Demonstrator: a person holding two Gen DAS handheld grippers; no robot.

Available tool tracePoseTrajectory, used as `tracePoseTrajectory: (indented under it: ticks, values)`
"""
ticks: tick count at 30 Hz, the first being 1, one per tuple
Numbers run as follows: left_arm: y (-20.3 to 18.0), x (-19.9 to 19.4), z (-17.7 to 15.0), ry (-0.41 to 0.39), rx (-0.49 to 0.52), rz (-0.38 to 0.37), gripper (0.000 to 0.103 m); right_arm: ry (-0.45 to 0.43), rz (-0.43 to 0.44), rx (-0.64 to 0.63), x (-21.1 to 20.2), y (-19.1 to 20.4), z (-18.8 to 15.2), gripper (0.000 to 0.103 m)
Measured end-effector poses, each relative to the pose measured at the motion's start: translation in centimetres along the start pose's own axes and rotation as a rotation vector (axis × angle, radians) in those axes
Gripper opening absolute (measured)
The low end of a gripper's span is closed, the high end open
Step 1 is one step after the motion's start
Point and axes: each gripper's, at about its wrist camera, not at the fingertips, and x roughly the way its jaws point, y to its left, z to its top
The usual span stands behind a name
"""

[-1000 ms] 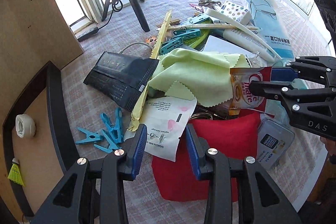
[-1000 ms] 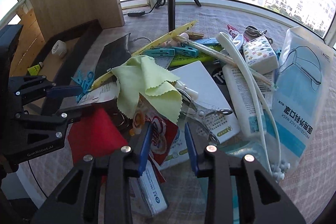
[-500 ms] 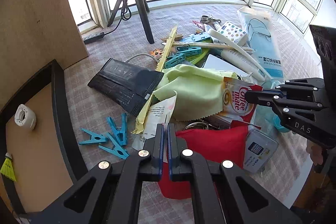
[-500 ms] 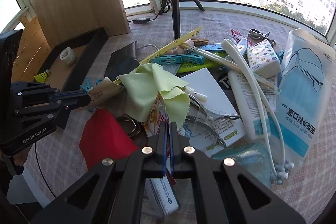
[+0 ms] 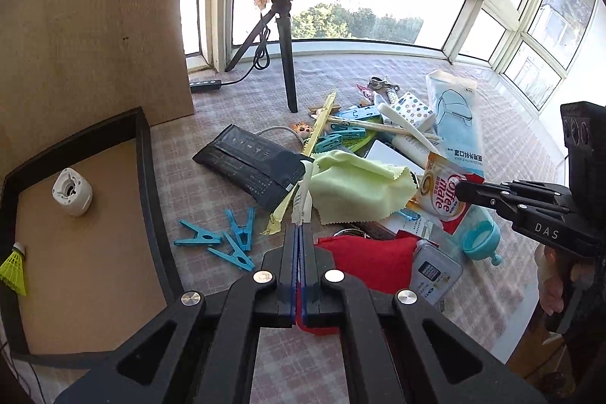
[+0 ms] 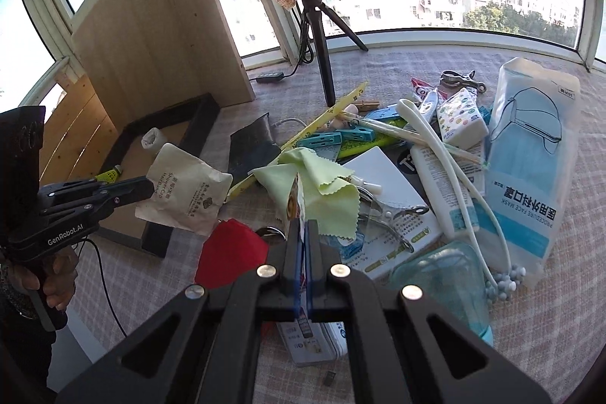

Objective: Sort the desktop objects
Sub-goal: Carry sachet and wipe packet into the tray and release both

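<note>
The left gripper [image 5: 299, 233] has its blue-padded fingers [image 5: 294, 252] pressed together on the edge of a flat white paper sachet printed "Shower Cap" [image 6: 185, 192], held clear of the counter [image 5: 235, 101] between the pile and a black-framed wooden tray [image 5: 146, 173]. The right gripper [image 6: 302, 233] likewise has its fingers clamped, on a red, white and orange Coffee-mate creamer sachet [image 5: 441, 195], lifted above the heap.

Directly beneath both sachets lies a pale green cloth with zigzag edges [image 5: 356, 190], crumpled over a white box [image 6: 382, 173]. A red fabric pouch [image 5: 371, 260] sits just in front of the left gripper, with a small clear plastic case [image 5: 435, 269] beside it. To the left of the cloth rest a black foil packet [image 5: 253, 165] and a long yellow strip [image 5: 318, 127] leaning across it. Three blue clothespins [image 5: 223, 241] lie loose on the checked cloth near the tray's rim.

Inside the tray stand a small white plastic cap-like piece [image 5: 72, 192] and a yellow-green shuttlecock [image 5: 13, 269]. Farther back are teal clips [image 6: 333, 139], a white curved shoehorn [image 6: 435, 146], a patterned tissue pack [image 6: 460, 116] and a blue pack of face masks [image 6: 530, 154]. A black tripod with a ring light [image 5: 288, 63] stands behind the pile.
</note>
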Motion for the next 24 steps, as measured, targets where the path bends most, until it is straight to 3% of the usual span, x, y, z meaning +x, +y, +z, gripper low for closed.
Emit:
tracePoseTrajectory:
  ticks: [8,16,24]
  values:
    - [3.9,-4.3,-1.8,-0.056,-0.074,0.083,0.000,-0.036,0.062,-0.093,-0.3,6.4,0.2,0.001]
    - [10.4,-8.9,-4.2,-0.102,-0.160,0.221,0.000,-0.040,0.147,-0.187,1.9,14.5,1.2,0.001]
    - [17.4,-11.1,-6.2,-0.108,-0.240,0.348,0.000,-0.035,0.207,-0.228,5.4,21.9,2.3,0.001]
